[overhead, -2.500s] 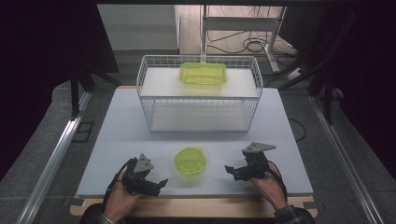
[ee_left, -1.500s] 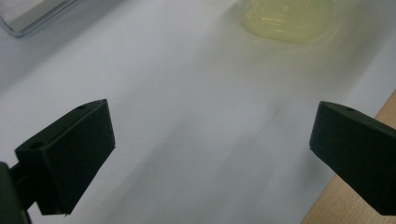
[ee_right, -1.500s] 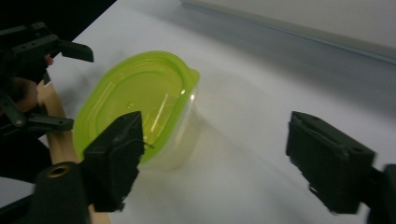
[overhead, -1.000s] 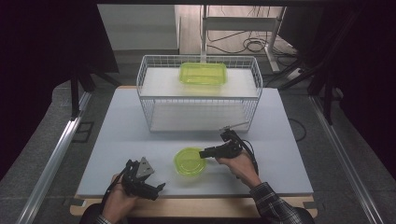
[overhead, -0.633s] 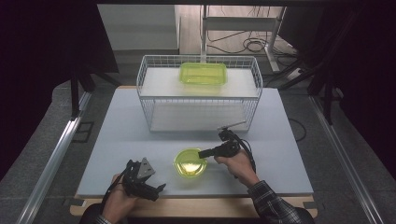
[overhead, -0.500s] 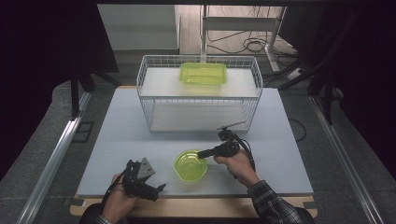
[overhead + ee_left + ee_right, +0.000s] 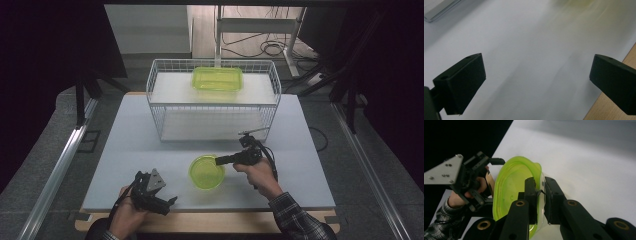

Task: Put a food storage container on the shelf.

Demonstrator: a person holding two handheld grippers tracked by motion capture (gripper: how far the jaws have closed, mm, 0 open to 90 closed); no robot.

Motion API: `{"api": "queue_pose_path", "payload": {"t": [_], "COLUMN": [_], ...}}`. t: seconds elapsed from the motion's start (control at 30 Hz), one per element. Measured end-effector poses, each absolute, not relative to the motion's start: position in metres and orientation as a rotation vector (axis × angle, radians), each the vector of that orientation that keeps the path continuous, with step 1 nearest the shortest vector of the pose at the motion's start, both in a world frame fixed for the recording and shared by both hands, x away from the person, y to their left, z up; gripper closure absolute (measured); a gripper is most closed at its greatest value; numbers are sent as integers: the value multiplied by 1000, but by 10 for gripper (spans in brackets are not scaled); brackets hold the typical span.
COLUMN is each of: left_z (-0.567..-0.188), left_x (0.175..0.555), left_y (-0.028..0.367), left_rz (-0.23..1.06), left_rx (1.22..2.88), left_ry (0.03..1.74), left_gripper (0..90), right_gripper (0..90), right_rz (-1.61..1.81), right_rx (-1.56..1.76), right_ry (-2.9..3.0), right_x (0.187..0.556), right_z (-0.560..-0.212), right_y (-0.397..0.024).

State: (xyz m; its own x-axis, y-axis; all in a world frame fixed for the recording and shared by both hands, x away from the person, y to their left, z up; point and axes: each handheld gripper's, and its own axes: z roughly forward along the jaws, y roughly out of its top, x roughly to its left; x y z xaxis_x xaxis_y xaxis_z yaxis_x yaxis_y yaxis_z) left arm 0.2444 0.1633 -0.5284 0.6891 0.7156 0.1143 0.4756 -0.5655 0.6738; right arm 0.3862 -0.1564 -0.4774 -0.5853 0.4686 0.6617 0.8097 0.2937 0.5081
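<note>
A round yellow-green plastic container (image 7: 206,172) sits near the front middle of the white table (image 7: 125,145). My right gripper (image 7: 220,161) is shut on its right rim; in the right gripper view the two jaws pinch the container's (image 7: 511,187) wall (image 7: 541,195). My left gripper (image 7: 167,202) rests at the front left near the table edge, held in a hand, jaws wide apart with nothing between them (image 7: 537,80). A rectangular yellow-green container (image 7: 217,79) lies on top of the white wire basket (image 7: 212,100) at the back.
The wire basket stands across the back middle of the table. The table's wooden front edge (image 7: 614,110) runs close under the left gripper. Dark floor, metal rails and cables surround the table.
My right gripper moved from the front right to the round container and shut on its rim; the container has shifted slightly. The left gripper stayed at the front left.
</note>
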Motion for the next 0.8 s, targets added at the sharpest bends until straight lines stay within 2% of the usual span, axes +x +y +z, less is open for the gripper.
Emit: {"api": "queue_pose_path", "payload": {"t": [0.8], "left_z": [-527], "left_x": [246], "left_y": [168], "left_rz": [491], "left_rx": [2246], "left_ry": [935], "left_gripper": [10], "right_gripper": [812], "right_rz": [-1357], "right_rx": [-1192], "right_ry": [-2121], "right_x": [397], "right_z": [-433], "right_y": [-176]}}
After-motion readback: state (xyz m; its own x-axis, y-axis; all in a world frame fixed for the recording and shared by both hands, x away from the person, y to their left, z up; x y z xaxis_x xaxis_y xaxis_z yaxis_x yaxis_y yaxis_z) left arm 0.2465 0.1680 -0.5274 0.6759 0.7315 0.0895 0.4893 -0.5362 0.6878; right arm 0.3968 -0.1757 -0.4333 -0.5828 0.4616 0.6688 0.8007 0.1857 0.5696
